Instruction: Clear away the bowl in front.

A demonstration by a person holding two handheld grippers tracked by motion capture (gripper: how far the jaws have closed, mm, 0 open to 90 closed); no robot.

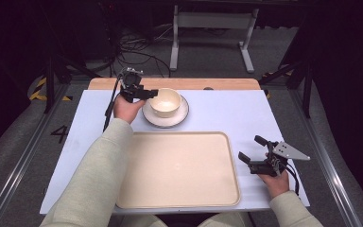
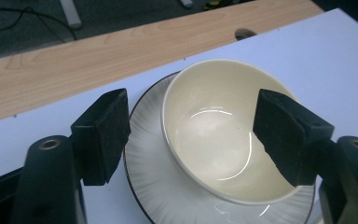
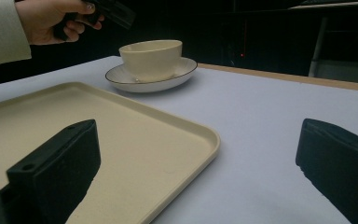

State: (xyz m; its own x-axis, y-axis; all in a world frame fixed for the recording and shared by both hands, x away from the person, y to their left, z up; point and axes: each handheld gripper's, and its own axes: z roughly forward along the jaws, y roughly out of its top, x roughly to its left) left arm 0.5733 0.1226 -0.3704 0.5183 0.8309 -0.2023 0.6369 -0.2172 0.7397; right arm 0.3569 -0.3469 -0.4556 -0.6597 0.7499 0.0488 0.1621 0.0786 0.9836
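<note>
A: Where is the bowl [image 1: 165, 101]?

B: In the high view it sits a little above the middle of the frame, standing upright on a saucer [image 1: 181, 115] with a dark rim. Both rest on the pale surface [image 1: 246, 113], just above the top edge of the cream tray [image 1: 179, 170].

A: And the left claw [image 1: 150, 93]?

B: It is at the bowl's left rim. In the left gripper view the jaws are spread, one at lower left over the saucer, the other at right in front of the bowl's far rim, with the bowl between them. The pads do not press on it that I can see.

A: The right claw [image 1: 250, 150]?

B: At the lower right of the high view, just right of the tray, resting over the surface. Its jaws stand wide apart with nothing between them; the right gripper view shows the tray's corner and bare surface in the gap.
</note>
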